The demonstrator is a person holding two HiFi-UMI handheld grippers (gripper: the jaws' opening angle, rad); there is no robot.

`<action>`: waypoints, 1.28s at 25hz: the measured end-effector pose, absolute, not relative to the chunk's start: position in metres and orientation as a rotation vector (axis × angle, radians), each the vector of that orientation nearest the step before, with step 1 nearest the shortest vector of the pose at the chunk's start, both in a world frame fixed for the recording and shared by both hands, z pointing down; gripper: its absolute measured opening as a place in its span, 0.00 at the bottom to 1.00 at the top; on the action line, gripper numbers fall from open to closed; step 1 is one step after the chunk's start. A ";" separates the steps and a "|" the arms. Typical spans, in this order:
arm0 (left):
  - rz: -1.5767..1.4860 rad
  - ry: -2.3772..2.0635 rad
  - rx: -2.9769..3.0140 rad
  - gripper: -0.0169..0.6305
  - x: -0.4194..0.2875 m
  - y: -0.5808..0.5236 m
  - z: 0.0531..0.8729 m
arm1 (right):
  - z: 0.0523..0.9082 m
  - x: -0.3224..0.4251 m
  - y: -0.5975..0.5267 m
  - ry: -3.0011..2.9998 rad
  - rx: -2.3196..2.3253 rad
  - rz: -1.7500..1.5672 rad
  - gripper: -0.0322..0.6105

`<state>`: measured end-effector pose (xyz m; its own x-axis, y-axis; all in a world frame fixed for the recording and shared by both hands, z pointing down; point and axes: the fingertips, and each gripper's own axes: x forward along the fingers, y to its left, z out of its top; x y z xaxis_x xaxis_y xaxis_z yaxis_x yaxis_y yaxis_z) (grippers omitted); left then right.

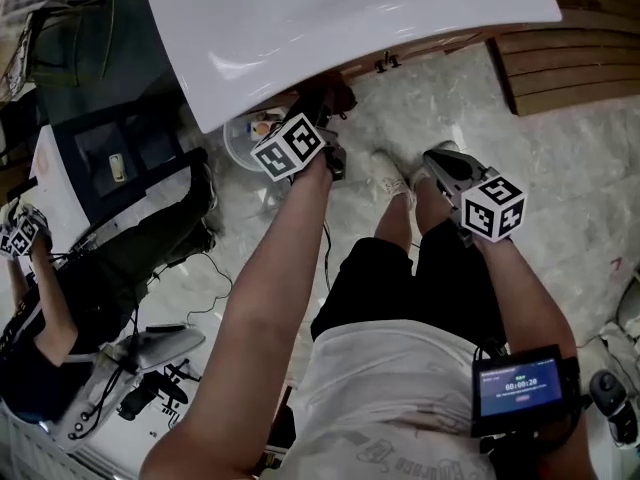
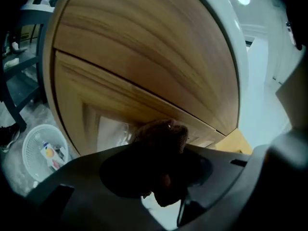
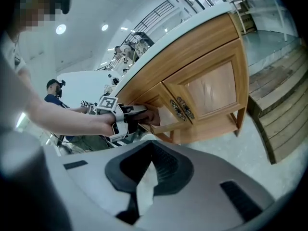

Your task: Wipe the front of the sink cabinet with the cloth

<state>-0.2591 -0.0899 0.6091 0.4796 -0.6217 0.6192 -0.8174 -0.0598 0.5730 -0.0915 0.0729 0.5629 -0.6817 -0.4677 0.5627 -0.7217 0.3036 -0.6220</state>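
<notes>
Left claw (image 2: 159, 167) is clamped on the dark cloth (image 2: 161, 134), pressing it to the wooden cabinet front (image 2: 144, 57) at lower centre, so I'd judge the wipe under way, most panels still to cover, while the right claw (image 3: 151, 165) hangs idle, pinched narrow.

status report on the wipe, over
Left gripper shut on brown cloth, against cabinet front. Right gripper shut, held clear. Floor basket off to the side.
</notes>
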 end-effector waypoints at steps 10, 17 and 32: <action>0.258 -1.026 1.964 0.30 -0.167 -0.100 0.607 | 0.576 -0.073 0.072 -2.285 1.133 1.337 0.07; 0.143 -0.989 1.847 0.30 -0.125 -0.100 0.645 | 0.593 -0.041 0.097 -2.252 1.080 1.341 0.07; 0.068 -1.255 1.674 0.30 -0.254 -0.095 0.681 | 0.627 -0.073 0.115 -2.249 0.997 1.363 0.07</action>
